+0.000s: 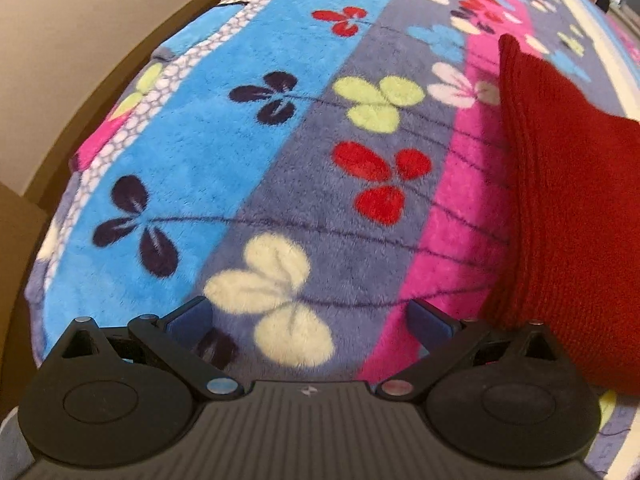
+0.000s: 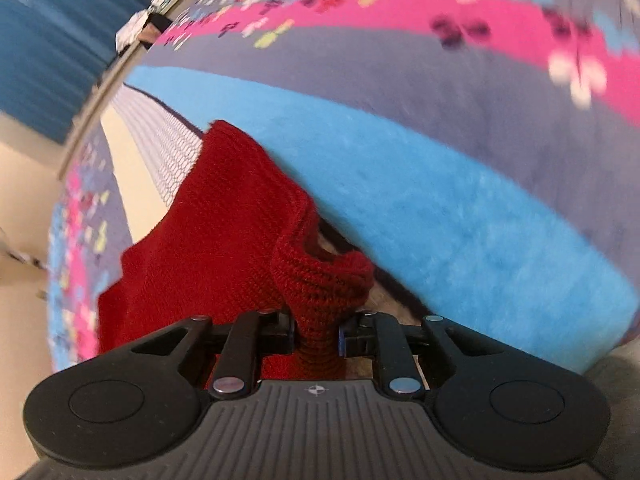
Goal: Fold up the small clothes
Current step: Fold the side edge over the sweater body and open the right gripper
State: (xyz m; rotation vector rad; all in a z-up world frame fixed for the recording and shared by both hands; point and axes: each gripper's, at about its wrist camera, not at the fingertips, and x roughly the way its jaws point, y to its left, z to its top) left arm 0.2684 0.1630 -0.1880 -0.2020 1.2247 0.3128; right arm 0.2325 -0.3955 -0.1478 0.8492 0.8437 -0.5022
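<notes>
Underneath everything, a fleecy blanket [image 1: 280, 152] in blue, grey and pink stripes, printed with clover-like flowers in red, navy, cream and lime. Beyond its far edge in the left wrist view, a beige wall [image 1: 72, 40] and a brown frame edge [image 1: 24, 216]. In the right wrist view, a blue ribbed surface [image 2: 44, 52] at upper left, with small blurred clutter near the blanket's far end, too smeared to identify.

Left gripper [image 1: 308, 316] released, fingers spread wide over a cream flower, nothing between them, nothing blocking the way ahead. Just to its right, the red knitted garment [image 1: 568, 208], lying on the pink stripe and rising past the right finger.

Right gripper [image 2: 316, 332] clenched on a bunched ribbed edge of the same red knitted garment [image 2: 224, 248], fabric squeezed between the fingers and spilling forward and leftward over the blanket, hiding the ground directly ahead.

No readable writing or labels anywhere; only a small cross-in-circle mark on each gripper body.
</notes>
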